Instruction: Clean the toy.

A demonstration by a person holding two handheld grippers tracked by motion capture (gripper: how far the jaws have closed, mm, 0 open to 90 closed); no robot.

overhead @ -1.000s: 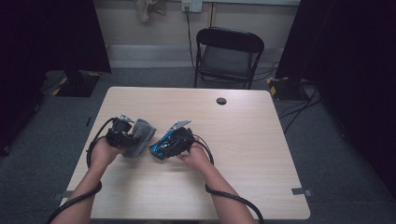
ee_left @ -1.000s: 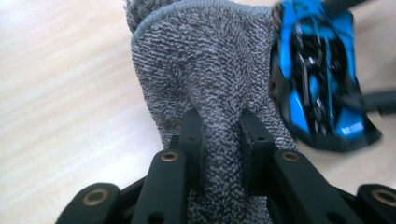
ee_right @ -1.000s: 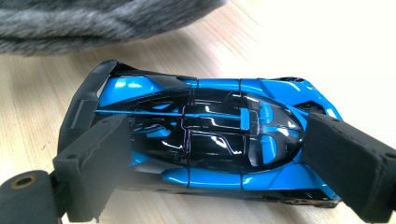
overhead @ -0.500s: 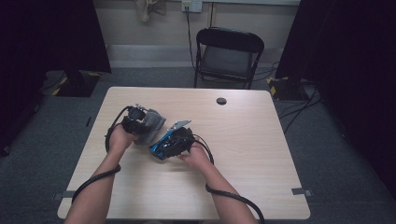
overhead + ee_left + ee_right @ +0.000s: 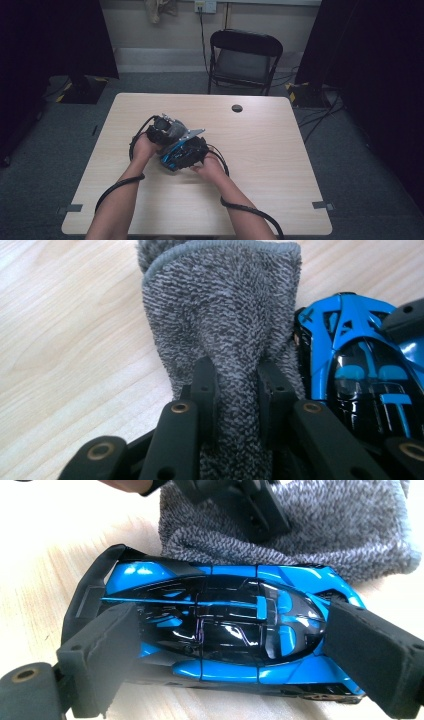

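A grey terry cloth [image 5: 220, 315] is pinched between the jaws of my left gripper [image 5: 237, 385], which is shut on it. The cloth hangs forward and its edge touches the side of a blue and black toy car [image 5: 360, 355]. My right gripper [image 5: 235, 655] is shut on the car [image 5: 220, 625], with one pad at its tail and one at its nose. Behind the car lies the cloth [image 5: 340, 525], with the left gripper [image 5: 250, 505] above it. In the high view both grippers [image 5: 165, 131] [image 5: 187, 150] meet left of the table's middle.
The light wooden table [image 5: 280, 165] carries a small black round thing [image 5: 237, 108] near its far edge. A black folding chair [image 5: 245, 55] stands behind the table. Cables trail from both grippers along the forearms.
My left hand has moved right and a little down with the cloth, bringing it against the car. The right hand and the car have stayed put.
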